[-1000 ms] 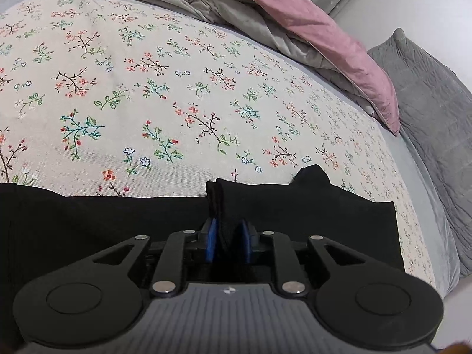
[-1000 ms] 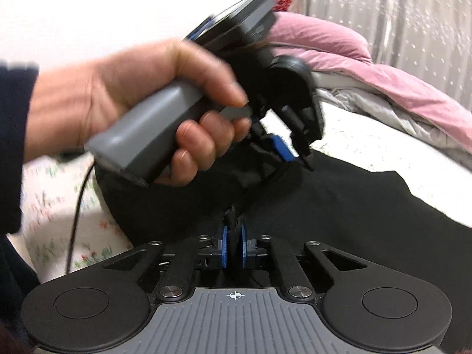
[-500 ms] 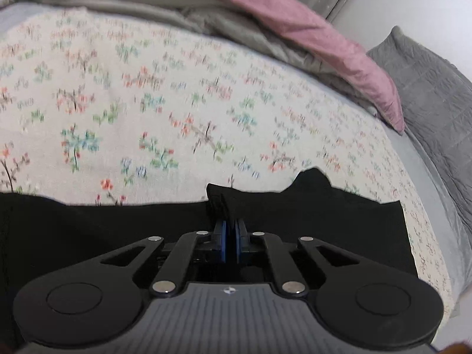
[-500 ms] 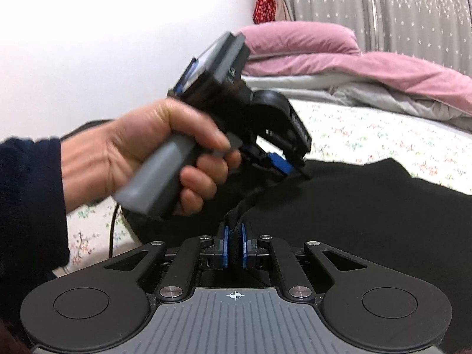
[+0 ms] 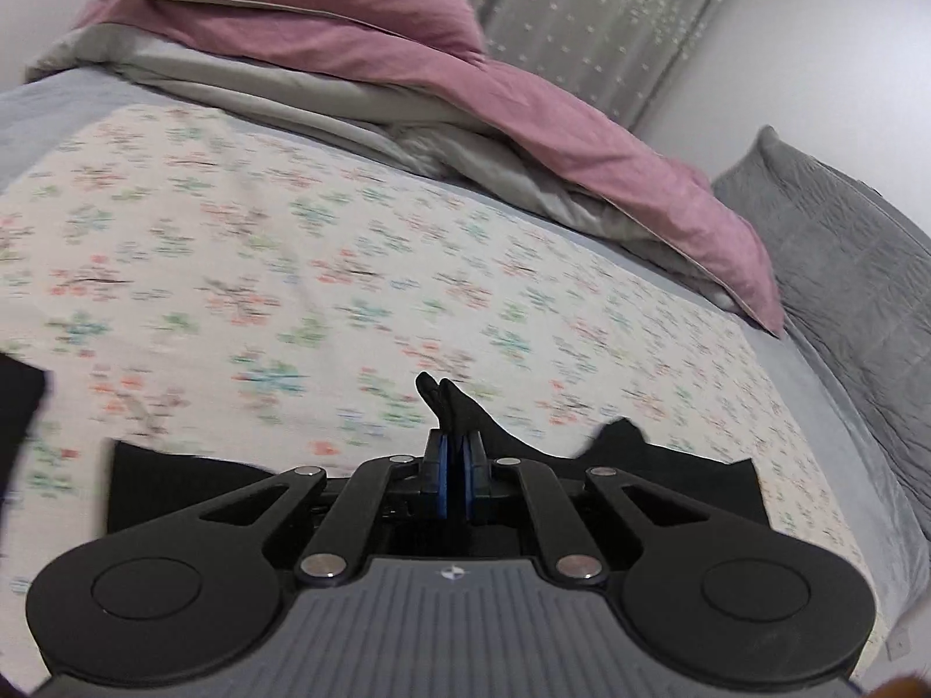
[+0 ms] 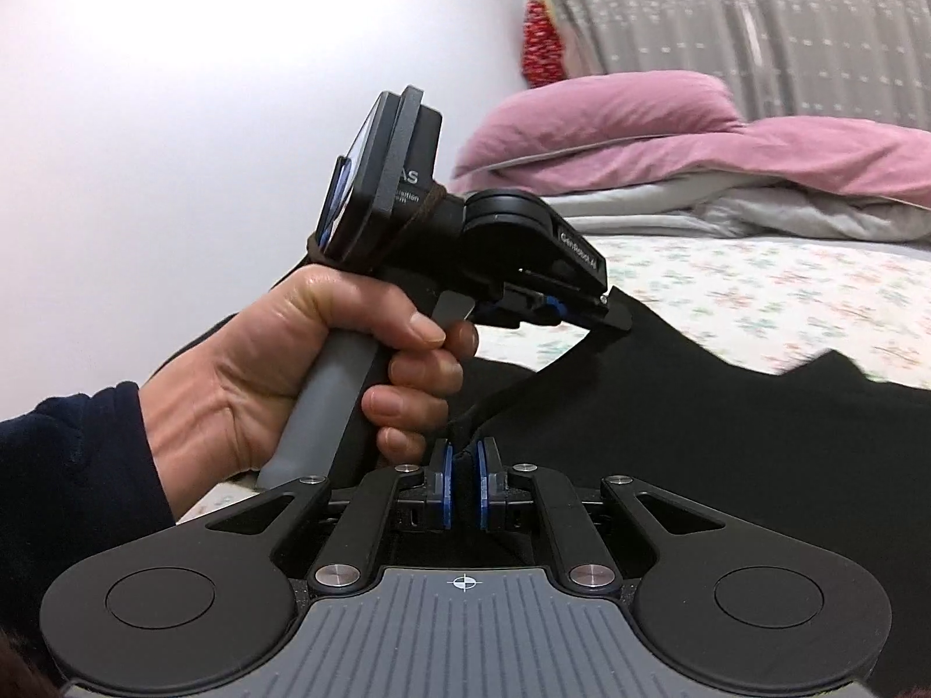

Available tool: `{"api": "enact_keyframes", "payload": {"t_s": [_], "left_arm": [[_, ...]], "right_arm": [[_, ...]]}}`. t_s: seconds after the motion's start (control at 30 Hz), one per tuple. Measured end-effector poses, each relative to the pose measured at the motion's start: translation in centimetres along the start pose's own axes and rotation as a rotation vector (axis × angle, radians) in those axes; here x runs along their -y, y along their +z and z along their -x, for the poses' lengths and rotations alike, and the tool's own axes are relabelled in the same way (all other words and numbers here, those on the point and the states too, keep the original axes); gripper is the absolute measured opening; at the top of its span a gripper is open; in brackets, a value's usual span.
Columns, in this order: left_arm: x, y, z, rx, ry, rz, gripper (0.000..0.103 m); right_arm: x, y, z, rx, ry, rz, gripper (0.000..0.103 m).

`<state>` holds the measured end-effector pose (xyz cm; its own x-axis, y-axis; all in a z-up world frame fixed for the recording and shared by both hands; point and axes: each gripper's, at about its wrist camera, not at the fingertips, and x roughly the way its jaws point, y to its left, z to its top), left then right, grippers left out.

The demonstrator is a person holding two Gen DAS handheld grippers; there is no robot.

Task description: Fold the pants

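Observation:
The black pants [image 6: 727, 436] lie spread on the floral sheet [image 5: 349, 267], their edge showing low in the left wrist view [image 5: 669, 459]. My left gripper [image 5: 455, 453] is shut on a pinch of black pants fabric that pokes up past the blue pads. It also shows in the right wrist view [image 6: 558, 308], held in a hand and lifting the cloth edge. My right gripper [image 6: 462, 465] is shut on a fold of the same pants, close below the left one.
A pink and grey duvet [image 5: 465, 93] is bunched at the bed's far side. A grey pillow [image 5: 844, 267] lies at the right edge. A pink pillow [image 6: 611, 110] and grey curtain [image 6: 756, 17] stand behind. A white wall [image 6: 203, 87] is at left.
The left gripper closed fully on the pants edge and has risen, pulling the fabric up and tilting its view toward the duvet. The right gripper stays shut on the cloth.

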<state>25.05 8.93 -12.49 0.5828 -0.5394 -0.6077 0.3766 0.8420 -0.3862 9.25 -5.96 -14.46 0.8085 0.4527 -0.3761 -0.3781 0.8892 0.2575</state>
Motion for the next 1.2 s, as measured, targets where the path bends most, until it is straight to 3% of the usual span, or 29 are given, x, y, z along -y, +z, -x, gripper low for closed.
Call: {"api": "enact_keyframes", "payload": {"t_s": [0.33, 0.47, 0.6, 0.77, 0.87, 0.97, 1.1, 1.2], "left_arm": [[-6.0, -0.8, 0.0, -0.034, 0.23, -0.031, 0.016], [-6.4, -0.4, 0.8, 0.004, 0.306, -0.037, 0.015], [-6.6, -0.1, 1.3, -0.004, 0.301, -0.009, 0.016], [-4.1, 0.2, 3.2, 0.029, 0.248, -0.035, 0.017], [-1.0, -0.6, 3.5, 0.041, 0.225, -0.116, 0.029], [1.5, -2.2, 2.1, 0.006, 0.264, -0.122, 0.035], [5.9, -5.2, -0.5, -0.03, 0.317, -0.247, 0.038], [7.8, -7.0, -2.1, -0.083, 0.32, -0.251, 0.044]], "right_arm": [[-2.9, -0.1, -7.2, -0.072, 0.138, -0.044, 0.008], [-2.4, -0.8, -9.2, -0.112, 0.177, -0.112, 0.009], [-2.3, -1.5, -10.1, -0.167, 0.193, -0.114, 0.014], [-0.5, -1.0, -5.1, -0.131, 0.214, -0.104, 0.019], [2.4, -1.1, -1.4, -0.115, 0.154, -0.11, 0.021], [6.3, -1.2, 2.0, -0.15, 0.09, -0.115, 0.021], [11.3, -1.3, 4.6, -0.246, -0.1, -0.052, 0.024], [14.4, -1.6, 5.5, -0.318, -0.203, -0.056, 0.026]]}}
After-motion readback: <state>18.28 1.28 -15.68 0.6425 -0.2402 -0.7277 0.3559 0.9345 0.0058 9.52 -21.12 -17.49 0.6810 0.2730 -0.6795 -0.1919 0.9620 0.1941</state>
